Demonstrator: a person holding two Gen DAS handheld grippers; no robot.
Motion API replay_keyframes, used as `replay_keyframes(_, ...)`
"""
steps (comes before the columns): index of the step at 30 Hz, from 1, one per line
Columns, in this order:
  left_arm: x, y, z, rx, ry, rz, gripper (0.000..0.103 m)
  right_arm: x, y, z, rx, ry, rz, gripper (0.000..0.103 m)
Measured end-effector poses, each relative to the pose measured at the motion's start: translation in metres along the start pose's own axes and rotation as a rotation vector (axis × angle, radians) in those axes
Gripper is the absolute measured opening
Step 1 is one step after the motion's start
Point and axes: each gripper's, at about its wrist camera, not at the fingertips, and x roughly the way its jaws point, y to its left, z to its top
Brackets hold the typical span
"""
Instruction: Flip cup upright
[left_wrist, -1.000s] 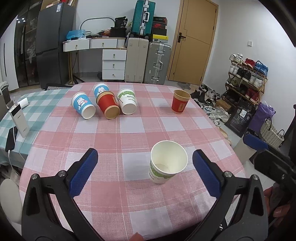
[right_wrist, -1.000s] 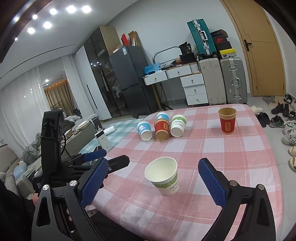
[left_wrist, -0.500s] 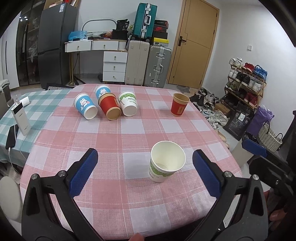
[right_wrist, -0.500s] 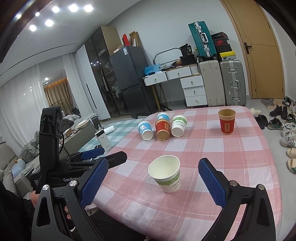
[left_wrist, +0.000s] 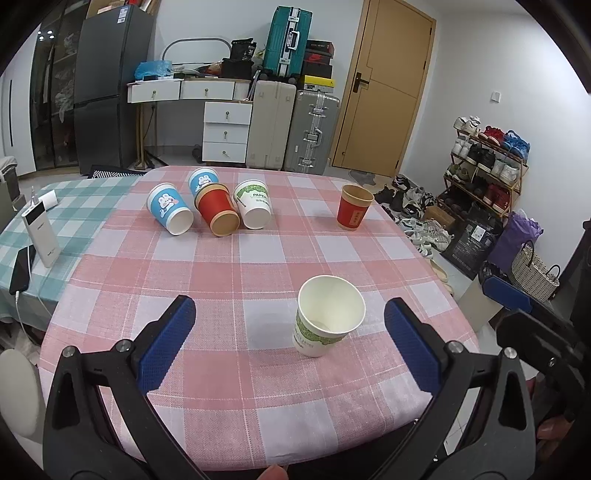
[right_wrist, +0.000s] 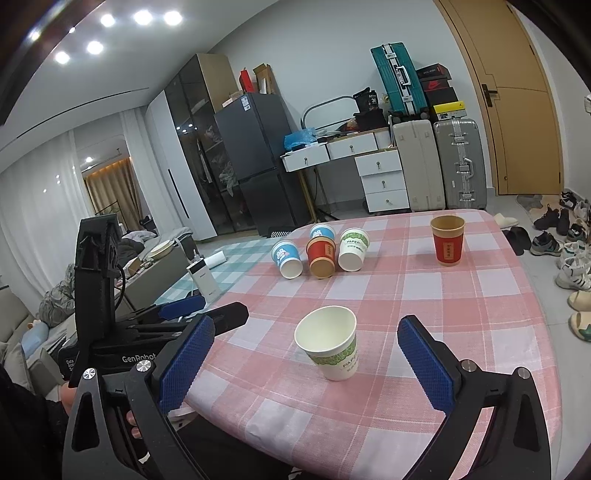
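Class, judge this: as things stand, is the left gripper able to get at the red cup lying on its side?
Probably yes. The left gripper is open and empty, with bare tablecloth ahead of it up to the red cup, though cups lie close on both sides.

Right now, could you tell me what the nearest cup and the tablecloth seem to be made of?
The cup looks like matte white paper: thin rolled rim, printed green band. The tablecloth appears to be woven fabric, matte, with a pink-and-white check and soft wrinkles.
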Motion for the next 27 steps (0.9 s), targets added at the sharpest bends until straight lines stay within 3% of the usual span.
replay_keyframes(27,-0.0054,0.0031,0.0001,-0.013,-0.024,0.028,0.102,-0.0006,-0.0049,0.0004,0.002,-0.005,-0.018,0.103)
